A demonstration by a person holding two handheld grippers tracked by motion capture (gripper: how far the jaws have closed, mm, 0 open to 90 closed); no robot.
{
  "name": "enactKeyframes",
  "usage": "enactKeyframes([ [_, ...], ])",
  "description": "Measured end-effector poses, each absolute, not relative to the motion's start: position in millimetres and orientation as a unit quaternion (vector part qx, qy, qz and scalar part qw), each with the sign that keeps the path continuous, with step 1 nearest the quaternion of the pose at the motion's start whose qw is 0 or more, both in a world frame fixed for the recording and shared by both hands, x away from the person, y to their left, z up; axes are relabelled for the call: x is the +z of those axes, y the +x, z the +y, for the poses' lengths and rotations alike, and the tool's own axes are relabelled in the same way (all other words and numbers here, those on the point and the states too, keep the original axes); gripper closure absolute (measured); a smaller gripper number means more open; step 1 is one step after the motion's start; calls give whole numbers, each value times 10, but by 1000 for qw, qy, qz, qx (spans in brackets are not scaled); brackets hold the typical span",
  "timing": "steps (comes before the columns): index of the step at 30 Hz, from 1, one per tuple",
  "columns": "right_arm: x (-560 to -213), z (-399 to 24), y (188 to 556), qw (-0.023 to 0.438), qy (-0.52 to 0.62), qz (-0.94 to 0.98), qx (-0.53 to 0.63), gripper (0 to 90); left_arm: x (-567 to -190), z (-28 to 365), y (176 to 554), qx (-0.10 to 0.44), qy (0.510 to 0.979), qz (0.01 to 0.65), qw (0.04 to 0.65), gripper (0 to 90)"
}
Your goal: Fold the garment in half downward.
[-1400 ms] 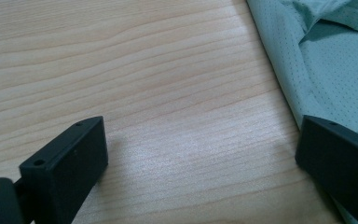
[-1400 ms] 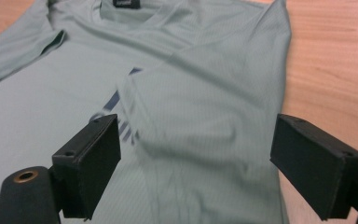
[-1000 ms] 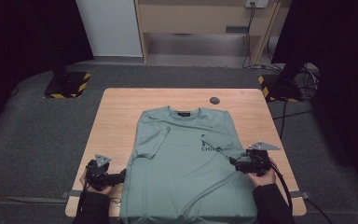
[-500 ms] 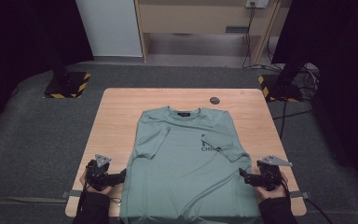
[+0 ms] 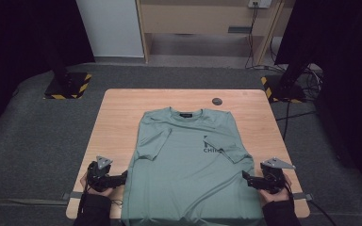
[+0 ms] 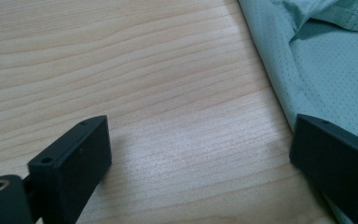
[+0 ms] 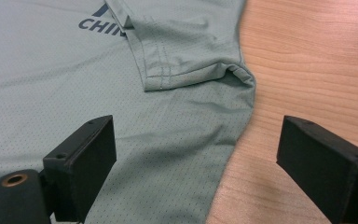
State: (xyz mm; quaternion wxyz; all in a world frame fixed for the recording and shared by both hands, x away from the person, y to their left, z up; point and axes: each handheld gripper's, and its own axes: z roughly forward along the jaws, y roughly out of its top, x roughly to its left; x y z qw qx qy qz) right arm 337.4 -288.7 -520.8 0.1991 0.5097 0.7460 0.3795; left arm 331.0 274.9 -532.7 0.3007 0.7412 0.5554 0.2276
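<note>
T-shirt point(image 5: 188, 169) x1 flat, 2 open tools beside.

Light wooden table point(image 5: 118, 117) with a fine, even grain, standing on dark grey carpeted floor point(image 5: 33, 141). A sage-green T-shirt point(image 5: 188, 174) lies flat on the tabletop, face up, collar toward the far edge and hem reaching the near edge; both short sleeves are folded inward onto the body. Dark lettering is printed on the chest. Bare wood flanks the shirt on both sides and beyond the collar. A small dark round disc point(image 5: 217, 101) lies on the wood near the far edge, apart from the shirt's shoulder.
</note>
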Motion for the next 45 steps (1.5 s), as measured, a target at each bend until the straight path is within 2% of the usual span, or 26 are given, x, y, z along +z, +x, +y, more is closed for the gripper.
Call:
enactKeyframes([
  [2, -5201, -2893, 3373, 199, 509, 746, 380, 117, -5317, 2741, 3309, 225, 742, 556, 300, 75],
  [9, -5149, -2923, 3396, 196, 510, 743, 386, 122, -5215, 2692, 3341, 222, 742, 551, 309, 82],
  [19, -4819, -2990, 3493, 217, 510, 731, 399, 122, -4984, 2619, 3471, 227, 746, 538, 319, 73],
  [33, -4499, -2968, 3777, 227, 509, 727, 402, 124, -4548, 2642, 3751, 245, 729, 534, 352, 86],
  [45, -4356, -2840, 4010, 230, 501, 730, 403, 136, -4435, 2515, 4006, 241, 722, 531, 372, 101],
])
